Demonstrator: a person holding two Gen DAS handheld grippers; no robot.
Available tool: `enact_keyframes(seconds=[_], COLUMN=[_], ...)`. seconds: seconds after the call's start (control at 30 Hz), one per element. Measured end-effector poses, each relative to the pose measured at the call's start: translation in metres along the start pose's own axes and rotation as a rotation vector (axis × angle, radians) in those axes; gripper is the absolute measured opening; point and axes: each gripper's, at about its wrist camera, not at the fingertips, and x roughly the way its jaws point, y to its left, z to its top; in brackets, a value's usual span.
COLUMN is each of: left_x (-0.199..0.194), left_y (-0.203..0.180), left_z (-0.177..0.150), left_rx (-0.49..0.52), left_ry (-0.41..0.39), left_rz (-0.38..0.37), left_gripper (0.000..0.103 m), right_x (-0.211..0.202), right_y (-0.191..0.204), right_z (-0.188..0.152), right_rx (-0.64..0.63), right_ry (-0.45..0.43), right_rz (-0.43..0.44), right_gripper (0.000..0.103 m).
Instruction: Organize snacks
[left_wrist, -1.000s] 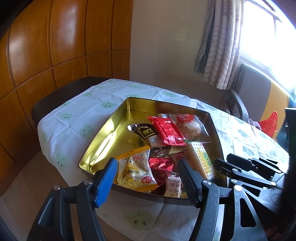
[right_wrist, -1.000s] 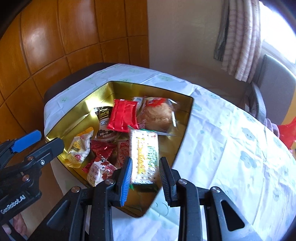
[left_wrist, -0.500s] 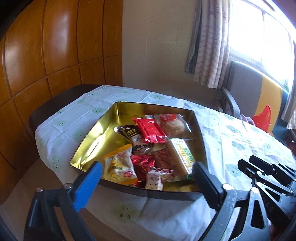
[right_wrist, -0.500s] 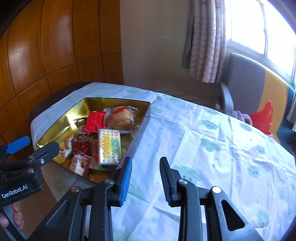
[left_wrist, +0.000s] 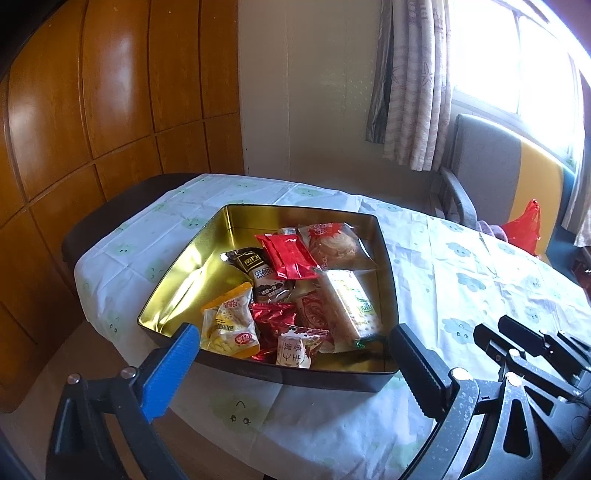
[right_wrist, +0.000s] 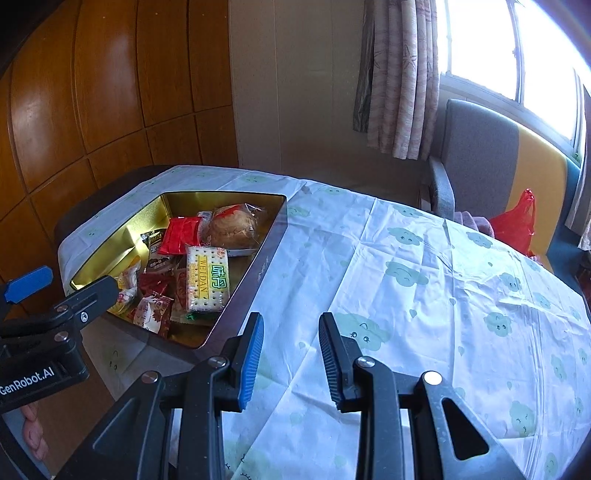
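Observation:
A gold-lined tin (left_wrist: 184, 273) with dark outer walls sits on the table's left end and holds several snack packets: a yellow packet (left_wrist: 229, 325), a red packet (left_wrist: 290, 254), a clear-wrapped pastry (left_wrist: 338, 243) and a cracker pack (left_wrist: 354, 306). The tin (right_wrist: 266, 258) and cracker pack (right_wrist: 207, 277) also show in the right wrist view. My left gripper (left_wrist: 291, 365) is wide open and empty, just in front of the tin's near wall. My right gripper (right_wrist: 291, 350) is open and empty, above the tablecloth to the right of the tin.
The table carries a white cloth (right_wrist: 424, 288) with green cloud faces. A grey and yellow chair (right_wrist: 480, 166) with a red bag (right_wrist: 515, 221) stands at the far right below the window. Wood panelling (left_wrist: 110, 110) lines the left wall.
Both grippers have pulled back from the tin. The left gripper has opened wider. The right gripper has swung right, off the cracker pack and over the bare cloth.

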Motion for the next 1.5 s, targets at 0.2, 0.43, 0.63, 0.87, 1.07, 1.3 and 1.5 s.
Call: enact_keyframes(seconds=[0.2,0.43,0.63,0.87,1.07,1.3,1.5], left_x=[-0.003,0.000,0.002,0.003,0.002,0.001,0.001], left_y=[0.003,0.010,0.014,0.016,0.017,0.017,0.018], left_z=[0.001,0.000,0.000,0.000,0.001,0.001,0.001], left_rx=[-0.001,-0.027,-0.036,-0.043,-0.049,-0.048,-0.050], left_ry=[-0.033,-0.032,-0.023,-0.024,-0.023,-0.027,-0.024], left_rz=[0.034,0.070,0.077,0.075,0.071,0.075,0.074], left_gripper=[0.103,0.103,0.103,0.103,0.103,0.103,0.103], right_x=[0.001,-0.002,-0.001,-0.001,-0.001,0.000,0.000], right_y=[0.003,0.008,0.011,0.013,0.015,0.014,0.014], right_z=[-0.001,0.000,-0.001,0.000,0.000,0.000,-0.001], right_rx=[-0.006,-0.021,-0.030,-0.035,-0.040,-0.039,-0.038], right_ry=[0.003,-0.011,-0.005,-0.007,-0.004,-0.004,-0.003], right_rz=[0.003,0.009,0.015,0.016,0.017,0.017,0.015], right_gripper=[0.031,0.031,0.031,0.031,0.031,0.031,0.031])
